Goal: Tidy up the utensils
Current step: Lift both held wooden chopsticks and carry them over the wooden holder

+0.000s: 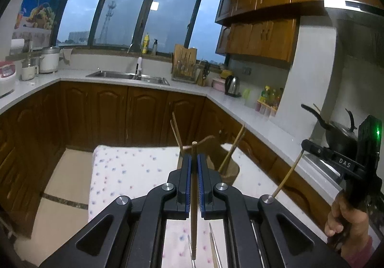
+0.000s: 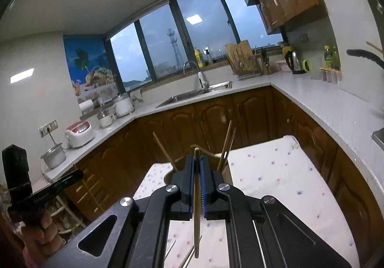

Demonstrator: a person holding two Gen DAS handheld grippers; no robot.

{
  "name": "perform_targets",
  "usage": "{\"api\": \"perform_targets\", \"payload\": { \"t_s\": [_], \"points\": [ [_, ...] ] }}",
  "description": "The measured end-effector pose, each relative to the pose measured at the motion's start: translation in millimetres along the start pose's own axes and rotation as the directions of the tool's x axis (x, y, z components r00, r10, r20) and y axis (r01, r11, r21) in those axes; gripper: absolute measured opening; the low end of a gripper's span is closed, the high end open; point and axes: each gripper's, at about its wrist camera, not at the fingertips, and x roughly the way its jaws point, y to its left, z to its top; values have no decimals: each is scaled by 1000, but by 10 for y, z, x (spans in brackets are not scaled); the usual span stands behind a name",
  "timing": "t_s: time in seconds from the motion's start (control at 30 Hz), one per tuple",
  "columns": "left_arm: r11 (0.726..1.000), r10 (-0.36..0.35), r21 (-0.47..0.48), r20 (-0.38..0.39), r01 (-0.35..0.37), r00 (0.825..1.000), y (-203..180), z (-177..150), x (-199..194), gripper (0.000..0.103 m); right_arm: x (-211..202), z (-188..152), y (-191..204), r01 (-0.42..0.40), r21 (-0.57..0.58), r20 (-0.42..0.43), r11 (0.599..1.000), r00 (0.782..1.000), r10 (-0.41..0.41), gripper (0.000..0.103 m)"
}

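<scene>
My left gripper (image 1: pixel 194 160) is shut on a wooden chopstick (image 1: pixel 194 200) that stands upright between the blue pads, above a flowered cloth (image 1: pixel 124 172). My right gripper (image 2: pixel 196 162) is shut on another wooden chopstick (image 2: pixel 196 208), also upright. A brown wooden utensil holder (image 1: pixel 228 169) stands just beyond both grippers with several chopsticks (image 1: pixel 231 148) sticking out; it also shows in the right wrist view (image 2: pixel 223 164). The right gripper with its chopstick shows at the right edge of the left wrist view (image 1: pixel 304 145). Metal utensils (image 1: pixel 214 246) lie on the cloth below.
The cloth-covered table (image 2: pixel 276 172) stands in a U-shaped kitchen with brown cabinets (image 1: pixel 108 112). A white counter (image 1: pixel 240 109) carries a sink (image 1: pixel 129 76), a kettle (image 1: pixel 232 85) and a rice cooker (image 2: pixel 79 133). A black wok (image 1: pixel 336 133) sits on the stove at right.
</scene>
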Motion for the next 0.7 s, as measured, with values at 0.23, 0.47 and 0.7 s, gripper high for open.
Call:
{"api": "perform_targets", "payload": {
  "t_s": [0.23,0.47,0.7],
  "points": [
    [1000,2,-7,52,-2,999,19,176,211,3,126,284,-29,-4,5,55,1000,999,3,5],
    [1000,1,-16,118,1,993,29,364,496,3,224,573,-31,8,3,132,1000,991,-9,5],
    [1000,8,-23,190,-3,982,42,448,797,3,423,825,-109,37,10,192,999,981,-38,5]
  ]
}}
